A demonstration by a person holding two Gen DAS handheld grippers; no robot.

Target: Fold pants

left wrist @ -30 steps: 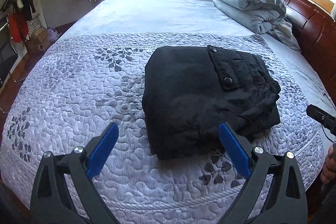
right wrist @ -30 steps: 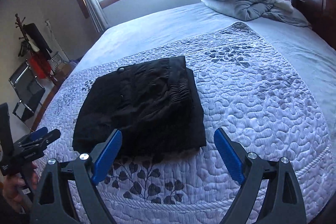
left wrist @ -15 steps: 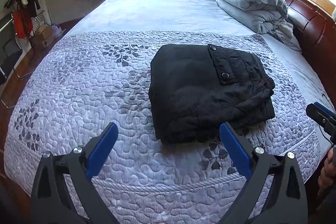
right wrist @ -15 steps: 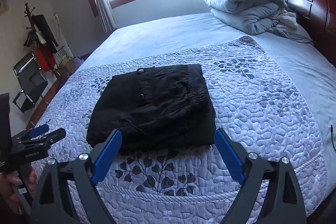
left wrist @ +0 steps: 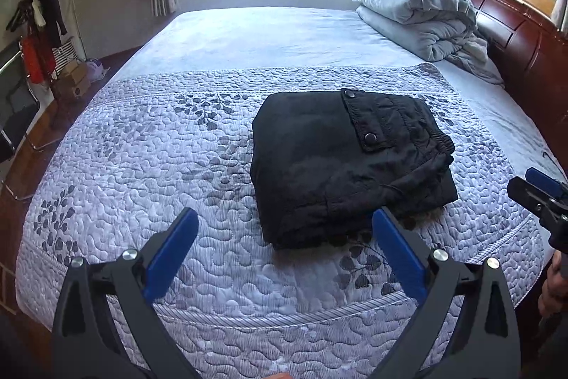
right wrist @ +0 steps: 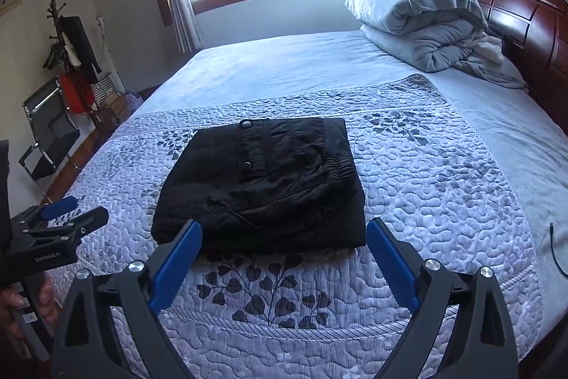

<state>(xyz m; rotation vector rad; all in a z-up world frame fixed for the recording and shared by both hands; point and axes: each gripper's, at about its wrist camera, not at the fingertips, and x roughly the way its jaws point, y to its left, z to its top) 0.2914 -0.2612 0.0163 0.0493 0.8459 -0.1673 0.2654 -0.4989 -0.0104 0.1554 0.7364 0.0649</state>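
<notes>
The black pants (left wrist: 340, 162) lie folded into a compact rectangle on the quilted bedspread (left wrist: 149, 166), with a buttoned pocket flap on top. They also show in the right wrist view (right wrist: 262, 187). My left gripper (left wrist: 284, 240) is open and empty, held back near the bed's front edge, just short of the pants. My right gripper (right wrist: 284, 247) is open and empty, also just short of the pants' near edge. The right gripper's tip shows at the right of the left wrist view (left wrist: 539, 194). The left gripper shows at the left of the right wrist view (right wrist: 60, 222).
A folded grey duvet (left wrist: 411, 6) lies at the head of the bed by the dark wooden headboard (left wrist: 525, 38). A chair (right wrist: 46, 137) and a coat rack (right wrist: 71, 52) stand on the floor to the left of the bed.
Both grippers have pulled back and up from the pants, which now look farther away. The pants have not moved. Both jaws stay open.
</notes>
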